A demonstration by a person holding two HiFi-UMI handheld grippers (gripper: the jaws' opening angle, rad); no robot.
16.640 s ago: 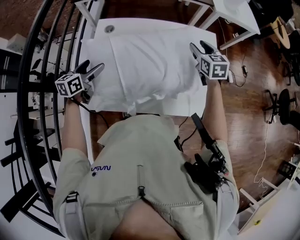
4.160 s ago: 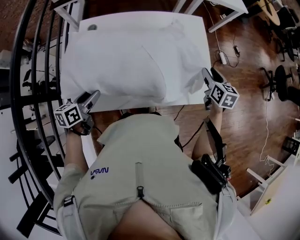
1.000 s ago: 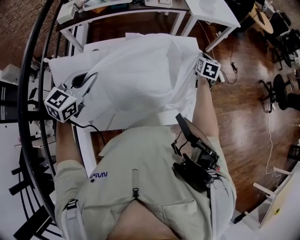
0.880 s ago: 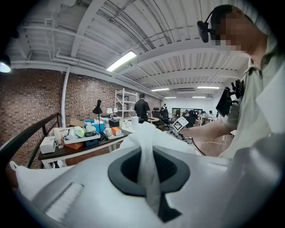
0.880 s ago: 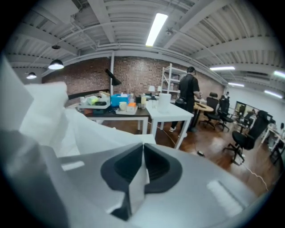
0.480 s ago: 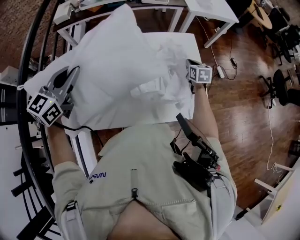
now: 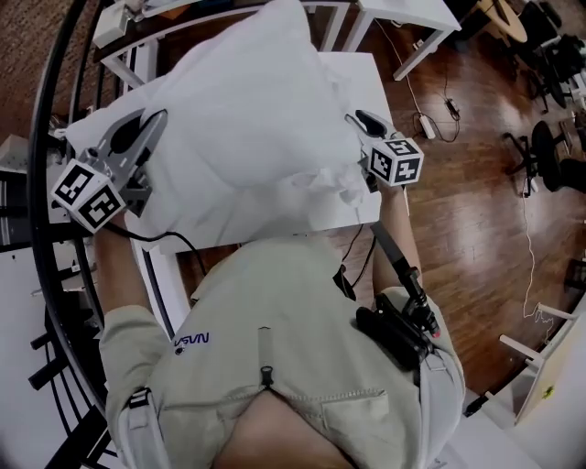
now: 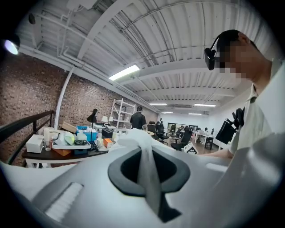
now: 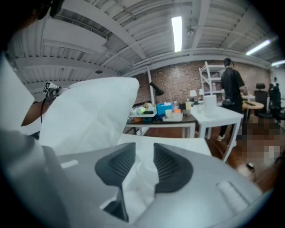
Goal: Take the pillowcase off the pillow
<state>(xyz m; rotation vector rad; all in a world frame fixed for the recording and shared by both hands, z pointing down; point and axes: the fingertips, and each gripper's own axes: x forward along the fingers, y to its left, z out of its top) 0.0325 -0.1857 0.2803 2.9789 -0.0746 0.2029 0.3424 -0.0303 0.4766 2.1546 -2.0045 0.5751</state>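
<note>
You're at the separation step, as I read it. Your L gripper [image 8: 148,167] has its fingers pinched tight on a thin fold of white cloth at the corner of the pillow [image 7: 238,119]. It holds the pillow up off the worktop [image 7: 359,82] at approx. 11 o'clock. Your R gripper [image 9: 143,168] sits at 1 o'clock. Its fingers have just been opening and stand partway apart, w/ a loose bunch of the pillowcase [image 7: 337,181] lying btwn them, not pressed. The case looks crumpled along the pillow's lower R side. Can't tell if any of it is caught on the pillow.

Nxt move prob. calls for drawing R back so the cloth drops clear of the fingers. Then check the case is fully free and set the pillow down w/ L.

Room:
- **3 o'clock:** the worktop's R edge runs just beside R gripper, w/ wood floor [image 7: 476,165] beyond. The case could slide off there.
- **9 o'clock:** the black railing [image 7: 35,211] curves near L gripper, so little swing room.
- **12 o'clock:** other desks [image 7: 412,11] stand beyond the worktop.
- **Best open room:** up & over the worktop.
</note>
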